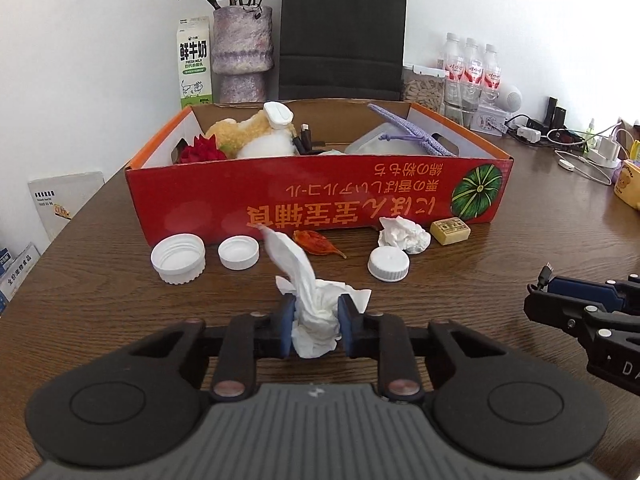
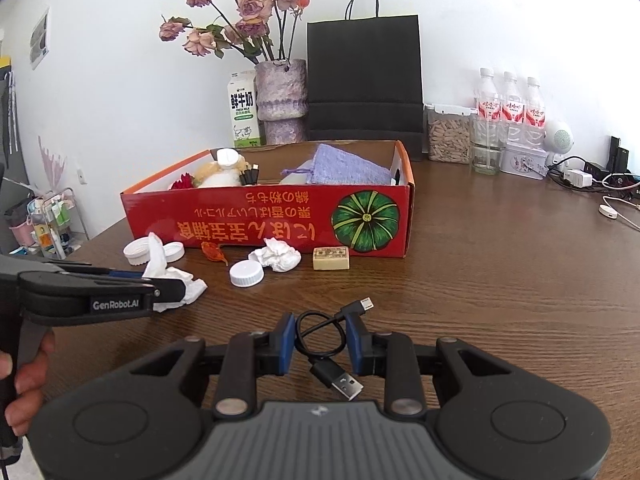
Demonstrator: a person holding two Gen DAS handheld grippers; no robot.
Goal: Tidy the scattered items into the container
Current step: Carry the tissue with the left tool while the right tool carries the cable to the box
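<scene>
One crumpled white tissue (image 1: 316, 312), pinched.

My right gripper (image 2: 320, 340) grips a coiled black USB cable (image 2: 325, 346) between blue fingers (image 2: 286, 344). At nine o'clock my left gripper (image 2: 176, 286) pinches white crumpled tissue (image 2: 160, 264). At twelve o'clock sits the red cardboard box (image 2: 280, 224) on the brown wooden desk (image 2: 500, 280).
</scene>
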